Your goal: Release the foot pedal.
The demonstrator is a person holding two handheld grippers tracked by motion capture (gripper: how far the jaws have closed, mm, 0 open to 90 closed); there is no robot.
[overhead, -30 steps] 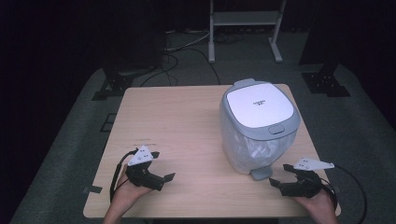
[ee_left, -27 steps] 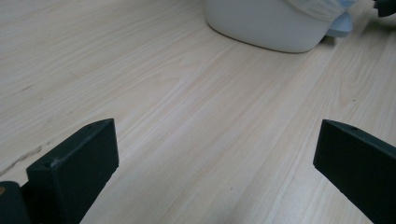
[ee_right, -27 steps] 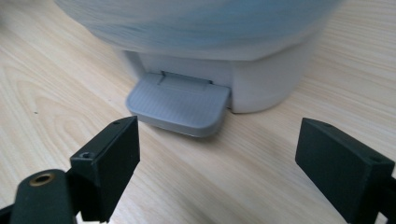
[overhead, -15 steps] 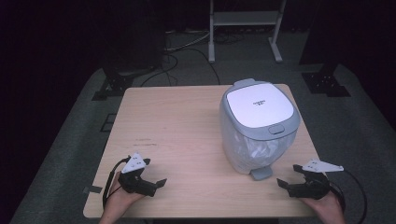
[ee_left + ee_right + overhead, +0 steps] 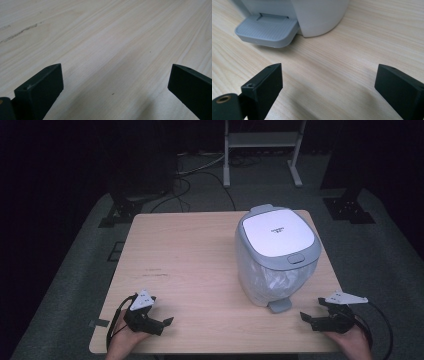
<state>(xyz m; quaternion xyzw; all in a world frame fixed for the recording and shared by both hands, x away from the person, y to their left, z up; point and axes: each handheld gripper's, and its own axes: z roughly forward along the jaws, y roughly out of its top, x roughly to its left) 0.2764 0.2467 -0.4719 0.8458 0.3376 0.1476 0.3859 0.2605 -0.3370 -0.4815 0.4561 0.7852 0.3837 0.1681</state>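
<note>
From above, the white plastic pedal bin with a grey lid (image 5: 276,257) stands at the table's three o'clock, both hands low at six (left gripper (image 5: 161,323), right gripper (image 5: 311,320), jaws spread), while the right gripper view shows its grey ribbed pedal (image 5: 268,30) at eleven o'clock, and the left gripper view bare pale wooden table (image 5: 110,45).

Bare tabletop (image 5: 190,265) across the left and middle; pedal bin (image 5: 276,255) bulking at the right, pedal (image 5: 268,30) jutting forward.

The bin (image 5: 276,257) has a white lid panel framed in grey-blue, a pale translucent body and a grey pedal (image 5: 268,30) ribbed with fine lines. Beneath the bin, the surface (image 5: 190,255) is light wood with streaky grain. Each tool (image 5: 162,322) (image 5: 311,319) is black, topped by a pale grey plate.
</note>
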